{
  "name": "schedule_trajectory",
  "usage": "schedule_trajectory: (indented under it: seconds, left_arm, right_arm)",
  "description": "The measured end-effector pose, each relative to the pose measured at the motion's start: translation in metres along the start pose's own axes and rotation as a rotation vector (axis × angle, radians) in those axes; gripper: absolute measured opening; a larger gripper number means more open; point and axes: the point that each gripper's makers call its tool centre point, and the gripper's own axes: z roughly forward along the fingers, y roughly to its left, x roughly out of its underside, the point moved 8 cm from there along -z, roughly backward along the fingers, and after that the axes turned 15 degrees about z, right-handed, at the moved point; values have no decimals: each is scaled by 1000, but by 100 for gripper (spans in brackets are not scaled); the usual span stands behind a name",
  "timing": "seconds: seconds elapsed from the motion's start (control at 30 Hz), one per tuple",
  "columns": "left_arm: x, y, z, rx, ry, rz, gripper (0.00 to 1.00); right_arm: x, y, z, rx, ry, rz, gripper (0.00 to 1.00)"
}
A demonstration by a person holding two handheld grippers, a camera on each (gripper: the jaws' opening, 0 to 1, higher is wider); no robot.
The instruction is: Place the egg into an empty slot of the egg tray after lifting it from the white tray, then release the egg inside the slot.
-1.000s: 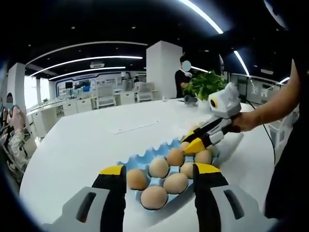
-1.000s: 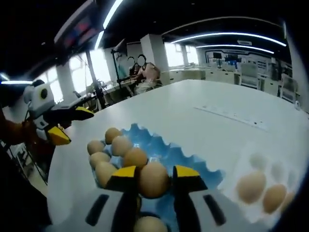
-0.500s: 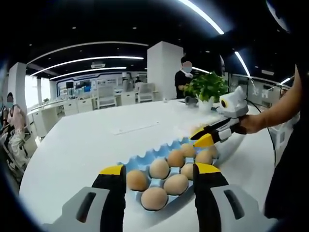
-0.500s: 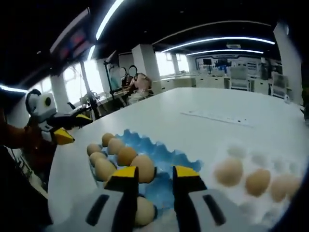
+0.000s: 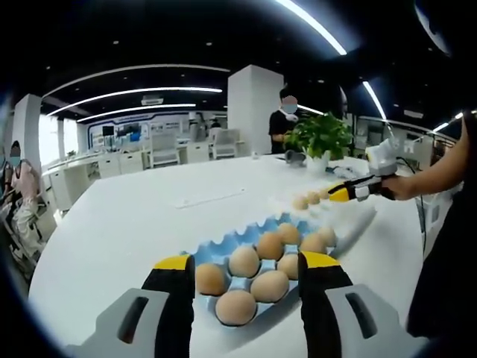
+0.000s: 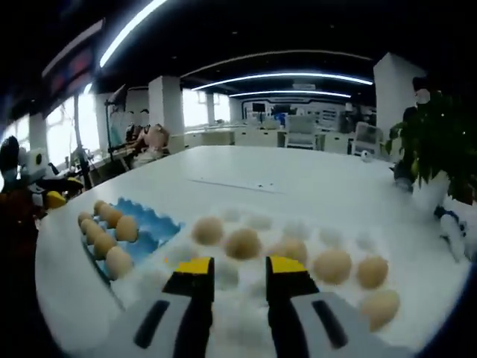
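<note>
A blue egg tray (image 5: 216, 242) holds several brown eggs (image 5: 244, 261) just beyond my left gripper (image 5: 246, 262), which hovers open and empty above the tray's near end. My right gripper (image 6: 241, 266) stands open and empty low over the white tray (image 6: 261, 221), where several more eggs (image 6: 244, 243) sit in a row. From the left gripper view, the right gripper (image 5: 337, 194) is held by a hand over the white tray (image 5: 356, 221) at the right. The right gripper view has the blue tray (image 6: 153, 220) off to its left, with the left gripper (image 6: 52, 198) beyond it.
Both trays lie on a large white table (image 5: 134, 216). A potted plant (image 5: 319, 134) stands at the table's far side, close to the white tray. People stand and sit in the office beyond. A person's arm (image 5: 436, 168) reaches in from the right.
My right gripper opened and left its egg in a slot of the blue tray, then swung away to the white tray. The left gripper stayed put.
</note>
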Motion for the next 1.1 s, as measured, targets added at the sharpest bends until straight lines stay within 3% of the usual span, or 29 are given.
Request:
schedule_trajectory:
  seconds: [0.13,0.33,0.5,0.87,1.1]
  left_arm:
    - [-1,0,1,0,-2,3,56]
    - [-1,-1,2,9,5,7,56]
    - [0,1,1,8,6,6,55]
    - [-1,3,1,5,0,0,56]
    - [-2,4,1,3,2,5,55]
  right_arm:
    - [-6,-26,-14,81,-34,-7,28]
    - [-9,-49,-25,170,-41,-5,29]
    - [-7,-73,-35,271,-76,51,30]
    - [12,-82,-32,290,-13,109,30]
    - [10,-88,-29,271,-48,115,28]
